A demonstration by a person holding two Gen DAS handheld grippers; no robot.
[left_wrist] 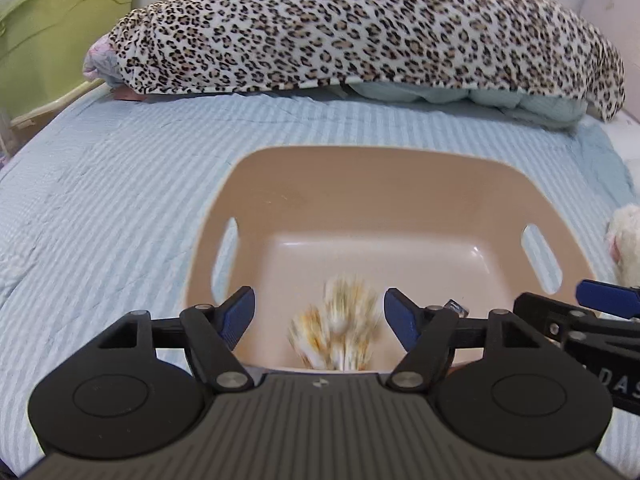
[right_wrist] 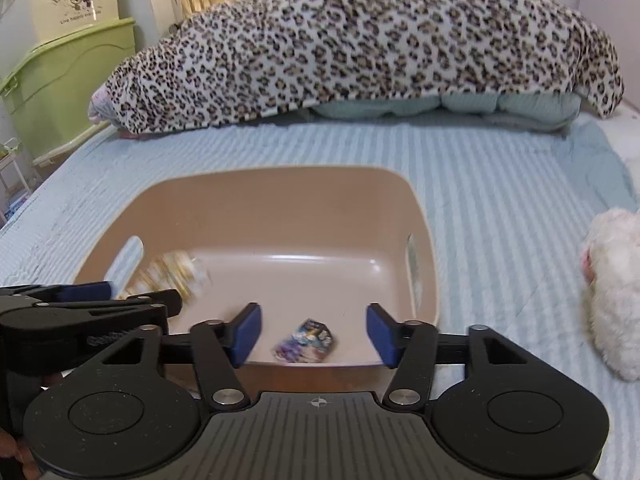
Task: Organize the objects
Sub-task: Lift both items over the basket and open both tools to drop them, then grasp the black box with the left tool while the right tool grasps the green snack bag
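Observation:
A tan plastic basket (left_wrist: 360, 184) sits on the blue striped bed cover; it also shows in the right wrist view (right_wrist: 280, 200). My left gripper (left_wrist: 319, 316) is open above its near edge. A blurred white-and-orange item (left_wrist: 340, 328) is in the basket just under the open jaws, and it also shows in the right wrist view (right_wrist: 172, 276). My right gripper (right_wrist: 314, 334) is open over the basket's near right part, with a small purple-and-blue packet (right_wrist: 306, 346) on the basket floor below it. The right gripper shows in the left wrist view (left_wrist: 600, 294).
A leopard-print blanket (left_wrist: 360, 28) covers a pile at the back of the bed. A white plush toy (right_wrist: 616, 292) lies right of the basket. Green storage boxes (right_wrist: 68, 88) stand at the left of the bed.

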